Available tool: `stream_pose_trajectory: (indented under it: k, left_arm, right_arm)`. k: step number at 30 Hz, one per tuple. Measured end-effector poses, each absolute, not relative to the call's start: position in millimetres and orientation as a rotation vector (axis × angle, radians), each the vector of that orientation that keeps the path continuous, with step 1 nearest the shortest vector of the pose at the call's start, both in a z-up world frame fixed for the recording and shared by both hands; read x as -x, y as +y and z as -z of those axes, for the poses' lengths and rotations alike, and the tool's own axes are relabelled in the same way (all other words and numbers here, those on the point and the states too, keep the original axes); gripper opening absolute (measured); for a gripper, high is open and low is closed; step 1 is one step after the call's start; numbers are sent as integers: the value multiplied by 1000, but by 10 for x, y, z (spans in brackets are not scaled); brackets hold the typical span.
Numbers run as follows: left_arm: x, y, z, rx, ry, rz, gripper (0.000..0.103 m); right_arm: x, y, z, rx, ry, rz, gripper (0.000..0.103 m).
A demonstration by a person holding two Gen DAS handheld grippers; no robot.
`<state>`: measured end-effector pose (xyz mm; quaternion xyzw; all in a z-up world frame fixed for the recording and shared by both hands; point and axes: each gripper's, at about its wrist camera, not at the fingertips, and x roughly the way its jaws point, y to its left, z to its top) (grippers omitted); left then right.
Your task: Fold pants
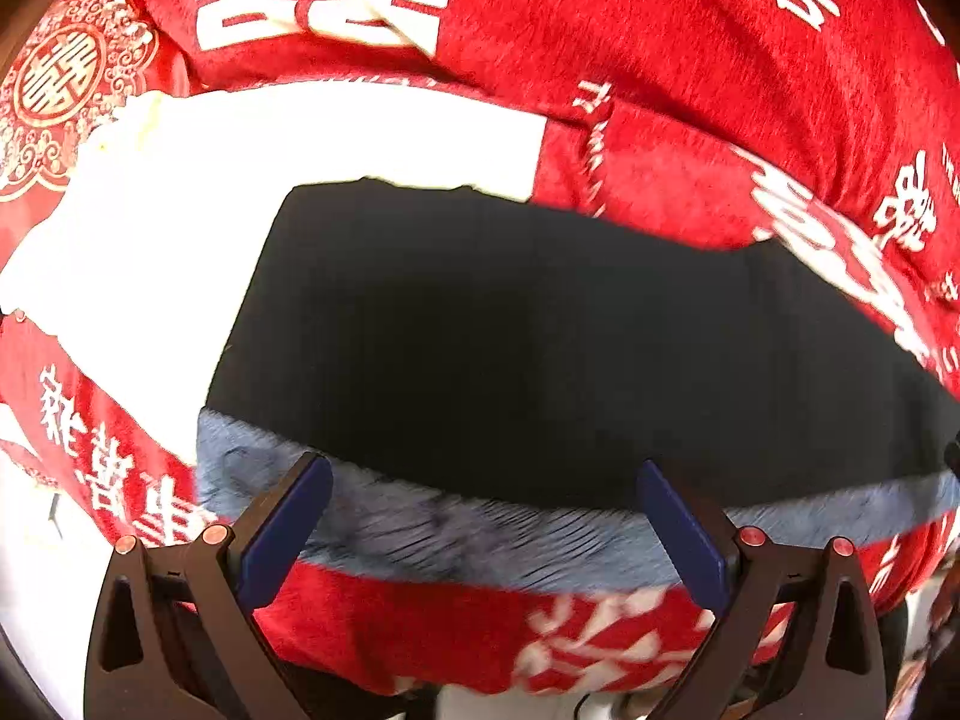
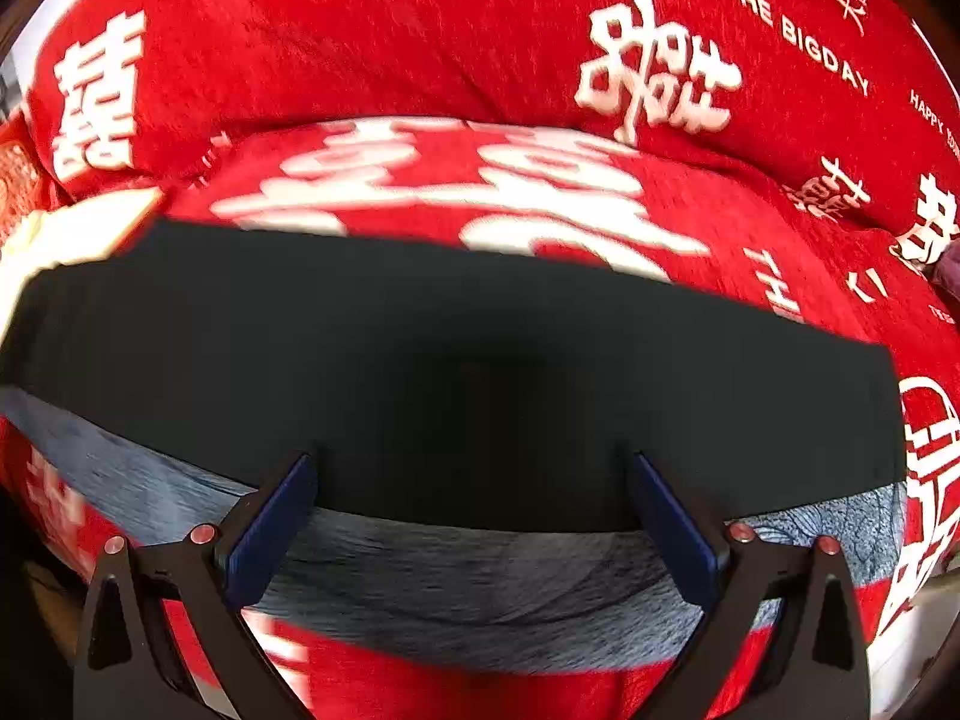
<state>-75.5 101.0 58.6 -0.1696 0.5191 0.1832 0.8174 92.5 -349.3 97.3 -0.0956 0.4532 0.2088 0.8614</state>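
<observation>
Black pants (image 1: 510, 336) lie flat on a red blanket (image 1: 660, 60), with a band of grey-blue fleece lining (image 1: 468, 534) showing along their near edge. My left gripper (image 1: 486, 468) hovers open over that lining edge, nothing between its blue pads. In the right wrist view the same black pants (image 2: 456, 360) stretch across the frame, the grey-blue lining (image 2: 480, 594) nearest the camera. My right gripper (image 2: 474, 462) is open too, its fingertips at the line where black cloth meets lining.
The red blanket (image 2: 420, 30) with white characters covers the bed and bunches into a thick roll behind the pants. A white patch of cloth (image 1: 300, 138) lies beyond the pants' far left corner. A pale floor strip (image 1: 36, 570) shows at lower left.
</observation>
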Motion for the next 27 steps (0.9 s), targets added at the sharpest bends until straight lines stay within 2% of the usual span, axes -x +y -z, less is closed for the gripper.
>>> stream_pose_trajectory:
  k: [3, 5, 7, 9, 11, 13, 18, 22, 27]
  left_arm:
    - [452, 677, -548, 345, 1084, -349, 102]
    - [309, 353, -401, 279, 1138, -306, 102]
    - [298, 138, -229, 194, 1201, -339, 103]
    - [427, 164, -224, 221, 1154, -337, 103]
    - [539, 276, -230, 267, 1167, -322, 103]
    - [621, 379, -238, 260, 1173, -340, 103]
    - [831, 603, -260, 235, 1193, -433, 103]
    - [938, 649, -439, 331, 1159, -429, 103]
    - [620, 233, -602, 386, 1155, -289, 103]
  right_arm:
    - [-686, -2790, -1170, 158, 893, -584, 103]
    - [-535, -2299, -1142, 187, 895, -674, 103]
    - [-377, -1869, -1005, 282, 906, -717, 103]
    - [-240, -1655, -710, 455, 942, -684, 103]
    - [-209, -1804, -513, 489, 972, -672, 102]
    - [-189, -2148, -530, 480, 927, -624, 102]
    - [-442, -3017, -567, 364, 987, -505, 102]
    - [-498, -3465, -708, 302, 1014, -494, 103]
    - [-546, -4438, -994, -2, 978, -388, 103]
